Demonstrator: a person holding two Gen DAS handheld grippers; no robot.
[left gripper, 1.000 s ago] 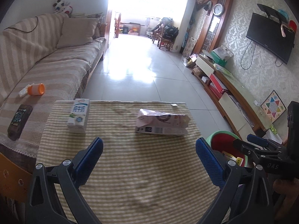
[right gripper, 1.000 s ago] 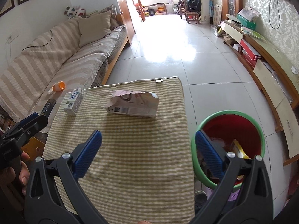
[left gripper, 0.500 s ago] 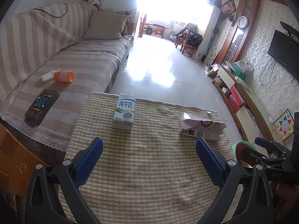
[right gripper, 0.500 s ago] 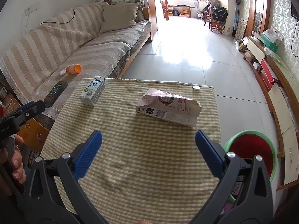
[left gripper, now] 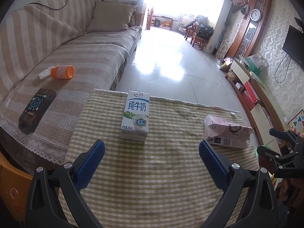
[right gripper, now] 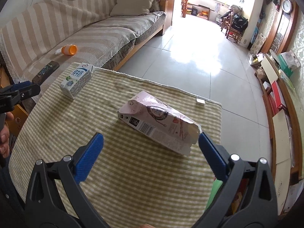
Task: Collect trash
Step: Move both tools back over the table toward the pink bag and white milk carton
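Both grippers have swung leftward since a second ago — the green-rimmed bin (left gripper: 260, 150) has slid from open view to a sliver at the table's right edge. Left gripper (left gripper: 151, 153) hangs above the checked tablecloth (left gripper: 161, 180) with its blue pads (left gripper: 91, 161) spread wide, empty, lined up on the milk carton (left gripper: 135, 116), which lies flat near the table's far left corner. Right gripper (right gripper: 151, 148) is likewise spread and empty — its right pad sits just beside the torn end of the crumpled pink bag (right gripper: 159, 127), lying on its side mid-table. On the sofa (left gripper: 62, 57) rest an orange cup (left gripper: 62, 72) and a dark packet (left gripper: 37, 110).
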